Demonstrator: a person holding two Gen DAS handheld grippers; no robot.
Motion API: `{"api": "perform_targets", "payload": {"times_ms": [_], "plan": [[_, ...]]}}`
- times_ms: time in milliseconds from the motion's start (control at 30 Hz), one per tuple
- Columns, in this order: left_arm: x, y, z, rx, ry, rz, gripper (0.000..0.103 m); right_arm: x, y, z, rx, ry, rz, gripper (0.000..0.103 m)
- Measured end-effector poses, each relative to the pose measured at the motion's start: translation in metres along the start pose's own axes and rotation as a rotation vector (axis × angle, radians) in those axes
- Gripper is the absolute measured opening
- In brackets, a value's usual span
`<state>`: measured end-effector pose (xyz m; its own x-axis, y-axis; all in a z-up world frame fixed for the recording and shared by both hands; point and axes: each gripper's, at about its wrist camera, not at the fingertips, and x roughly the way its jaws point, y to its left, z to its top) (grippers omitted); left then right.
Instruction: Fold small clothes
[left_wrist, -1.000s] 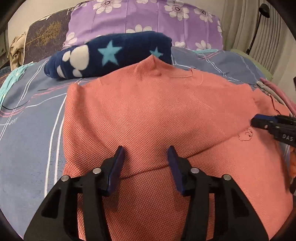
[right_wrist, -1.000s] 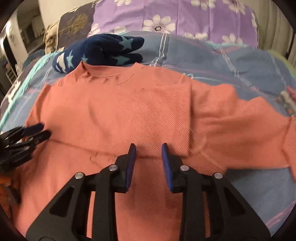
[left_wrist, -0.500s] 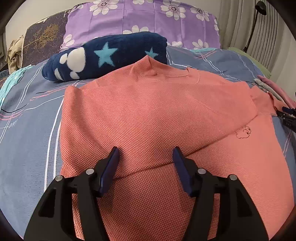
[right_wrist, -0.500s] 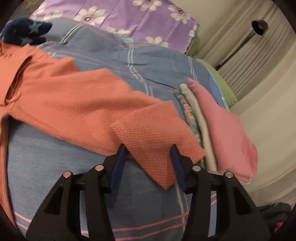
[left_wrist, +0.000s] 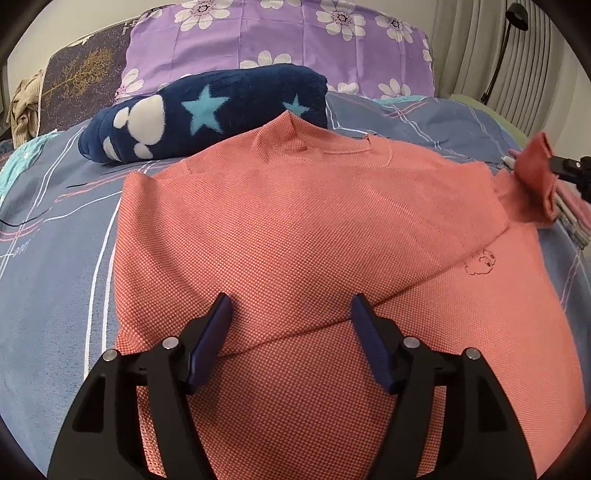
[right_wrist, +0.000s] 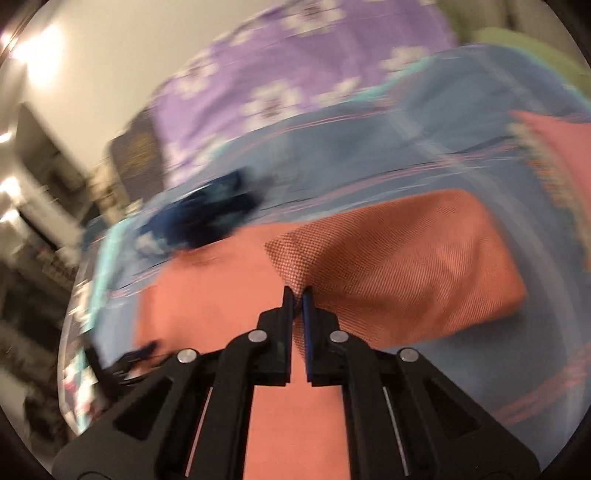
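Observation:
An orange knit top (left_wrist: 295, 221) lies flat on the blue striped bedspread (left_wrist: 55, 229), with one sleeve folded across its body. My left gripper (left_wrist: 291, 314) hovers over that fold edge, its jaws opening with nothing pressed between the pads. My right gripper (right_wrist: 297, 295) is shut on the end of the other orange sleeve (right_wrist: 406, 266) and holds it lifted off the bed. In the left wrist view that raised sleeve end (left_wrist: 537, 173) and the right gripper (left_wrist: 554, 166) show at the far right. The right wrist view is motion-blurred.
A navy star-and-paw blanket (left_wrist: 207, 114) lies rolled behind the top's collar, with a purple flowered pillow (left_wrist: 280, 40) beyond it. A stack of folded pink clothes (left_wrist: 572, 206) sits at the bed's right edge. A floor lamp (left_wrist: 506, 44) stands at the back right.
My right gripper closed on the sleeve end and lifted it, swinging toward the top's body. My left gripper's jaws spread wider while staying over the fold.

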<state>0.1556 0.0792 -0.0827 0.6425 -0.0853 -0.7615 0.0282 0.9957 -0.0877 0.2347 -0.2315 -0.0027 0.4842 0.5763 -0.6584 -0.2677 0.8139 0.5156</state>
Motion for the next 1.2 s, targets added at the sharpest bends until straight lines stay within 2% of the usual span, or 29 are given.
{"api": "perform_targets", "payload": {"times_ms": [67,133,167,267,333,367,400,500,567,600,633,733,800,833,900,933,1033,1200], "plan": [[-0.006,0.004,0.001,-0.02,-0.017,-0.048,0.068,0.03,0.036,-0.013,-0.073,0.06,0.05,0.006],[-0.014,0.005,0.003,-0.032,-0.025,-0.124,0.065,0.054,0.058,-0.028,-0.147,0.106,0.046,0.008],[-0.019,0.002,0.004,-0.035,-0.027,-0.185,0.064,0.069,0.068,-0.038,-0.19,0.136,0.037,0.012],[-0.025,-0.012,0.009,-0.021,-0.014,-0.322,0.06,0.091,0.066,-0.054,-0.237,0.185,0.012,0.017],[-0.023,-0.024,0.012,0.001,0.0,-0.364,0.06,0.092,0.061,-0.062,-0.247,0.184,-0.023,0.03],[-0.019,-0.033,0.015,0.014,0.016,-0.381,0.06,0.088,0.055,-0.063,-0.251,0.167,-0.046,0.042],[-0.015,-0.039,0.017,0.023,0.031,-0.386,0.06,0.079,0.05,-0.065,-0.263,0.132,-0.085,0.051],[0.001,-0.061,0.023,0.042,0.069,-0.385,0.06,0.054,0.04,-0.071,-0.359,-0.006,-0.212,0.063],[0.009,-0.071,0.026,0.041,0.088,-0.401,0.06,0.039,0.032,-0.078,-0.426,-0.058,-0.315,0.068],[0.013,-0.076,0.028,0.04,0.096,-0.406,0.06,0.038,0.025,-0.08,-0.436,-0.056,-0.34,0.068],[0.018,-0.083,0.031,0.04,0.107,-0.407,0.06,0.035,0.017,-0.084,-0.434,-0.043,-0.353,0.068],[0.031,-0.094,0.036,0.037,0.132,-0.388,0.06,0.034,0.002,-0.094,-0.422,-0.007,-0.322,0.07],[0.038,-0.1,0.039,0.041,0.134,-0.374,0.058,0.033,-0.002,-0.103,-0.434,0.001,-0.319,0.08],[0.04,-0.101,0.042,0.043,0.132,-0.374,0.052,0.037,-0.003,-0.105,-0.435,0.015,-0.304,0.084],[0.042,-0.106,0.045,0.059,0.134,-0.382,0.008,0.046,-0.005,-0.108,-0.431,0.056,-0.286,0.097],[0.042,-0.107,0.045,0.061,0.136,-0.391,0.003,0.052,-0.005,-0.108,-0.435,0.079,-0.287,0.1],[0.032,-0.112,0.047,0.099,0.095,-0.372,0.003,0.052,-0.007,-0.111,-0.443,0.102,-0.303,0.101],[-0.003,-0.12,0.065,0.165,0.006,-0.339,0.003,0.05,-0.012,-0.11,-0.415,0.11,-0.273,0.101]]}}
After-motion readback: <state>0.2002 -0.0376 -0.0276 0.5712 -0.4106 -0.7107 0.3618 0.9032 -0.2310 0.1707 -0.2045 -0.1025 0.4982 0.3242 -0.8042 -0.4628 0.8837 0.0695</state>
